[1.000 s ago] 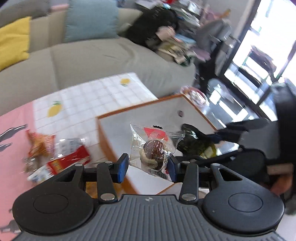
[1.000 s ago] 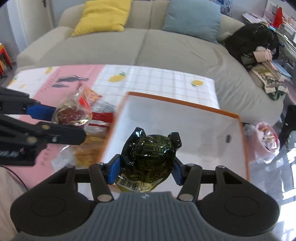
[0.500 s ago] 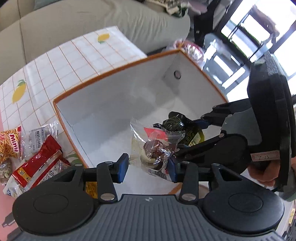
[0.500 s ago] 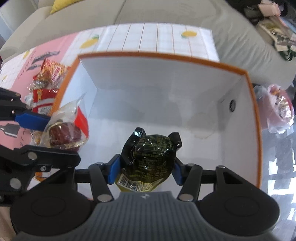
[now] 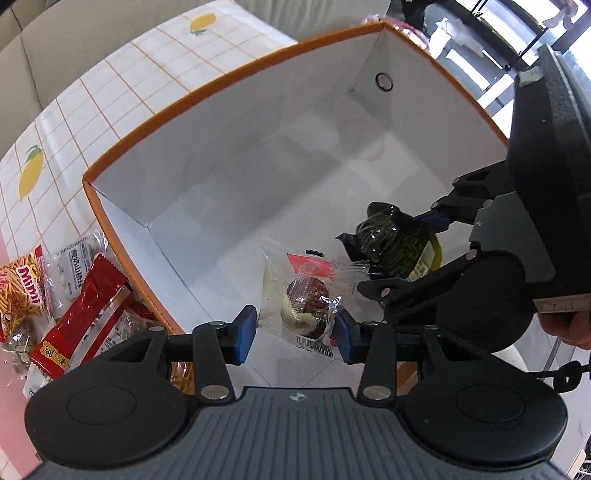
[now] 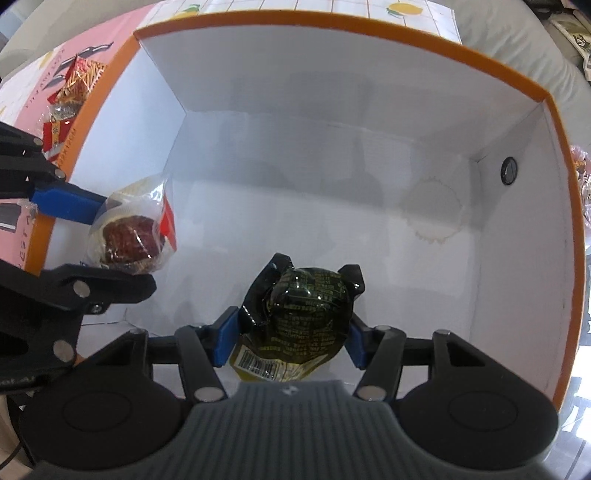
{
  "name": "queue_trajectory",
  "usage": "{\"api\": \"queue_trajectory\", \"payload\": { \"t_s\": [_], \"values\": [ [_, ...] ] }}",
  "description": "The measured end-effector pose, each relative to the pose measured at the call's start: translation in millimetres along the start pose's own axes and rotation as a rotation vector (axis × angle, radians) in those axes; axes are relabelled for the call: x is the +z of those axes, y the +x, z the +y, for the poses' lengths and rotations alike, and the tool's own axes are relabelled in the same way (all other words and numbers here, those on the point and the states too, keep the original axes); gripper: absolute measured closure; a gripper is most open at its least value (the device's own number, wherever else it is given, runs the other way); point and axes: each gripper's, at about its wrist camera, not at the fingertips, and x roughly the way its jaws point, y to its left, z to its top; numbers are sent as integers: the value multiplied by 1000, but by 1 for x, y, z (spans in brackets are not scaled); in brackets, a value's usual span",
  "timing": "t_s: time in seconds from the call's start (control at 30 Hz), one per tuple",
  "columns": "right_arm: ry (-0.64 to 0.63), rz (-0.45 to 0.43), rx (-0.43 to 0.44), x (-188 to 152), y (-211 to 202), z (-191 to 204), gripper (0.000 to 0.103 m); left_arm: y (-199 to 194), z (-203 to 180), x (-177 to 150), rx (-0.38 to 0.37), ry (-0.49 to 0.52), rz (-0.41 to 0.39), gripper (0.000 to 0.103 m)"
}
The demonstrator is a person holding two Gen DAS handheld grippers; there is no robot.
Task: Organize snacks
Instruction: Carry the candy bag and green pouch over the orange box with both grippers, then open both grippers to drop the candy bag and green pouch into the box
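A white box with an orange rim (image 5: 221, 85) (image 6: 332, 22) fills both views, its floor bare. My left gripper (image 5: 295, 336) is shut on a clear packet holding a brown cake (image 5: 303, 302) and hangs low inside the box near its left wall. From the right wrist view, that left gripper (image 6: 122, 243) and the cake packet (image 6: 129, 240) show at the left. My right gripper (image 6: 291, 339) is shut on a shiny dark green packet (image 6: 310, 310), also pointing down into the box. In the left wrist view the right gripper (image 5: 404, 254) and green packet (image 5: 399, 243) sit just right of the cake packet.
Outside the box's left wall lies a pile of snacks: a red packet (image 5: 81, 321), a Mimi sticks bag (image 5: 22, 291), a white candy bag (image 5: 77, 266). A lemon-print tablecloth (image 5: 33, 173) covers the table. A hand (image 5: 569, 328) holds the right gripper. A faint round mark (image 6: 436, 214) is on the box floor.
Both grippers have tipped downward and sunk from above the box's rim to inside it, each still holding its packet. The sofa has slid out of view.
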Motion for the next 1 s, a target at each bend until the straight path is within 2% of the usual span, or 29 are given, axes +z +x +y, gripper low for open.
{"api": "queue_trajectory", "payload": {
  "t_s": [0.3,0.7,0.73,0.93,1.0],
  "values": [
    [17,28,-7,3,10,-2,43,7,-7,6,63,26,27,53],
    [18,30,-17,10,16,1,40,-3,-8,2,80,21,12,37],
    [16,35,-24,10,15,2,39,-4,-8,2,87,22,10,34],
    [17,4,-53,9,1,5,30,-21,-9,-5,75,18,-32,32],
    [31,-12,-69,6,-5,6,22,-33,-10,-12,68,27,-63,31]
  ]
}}
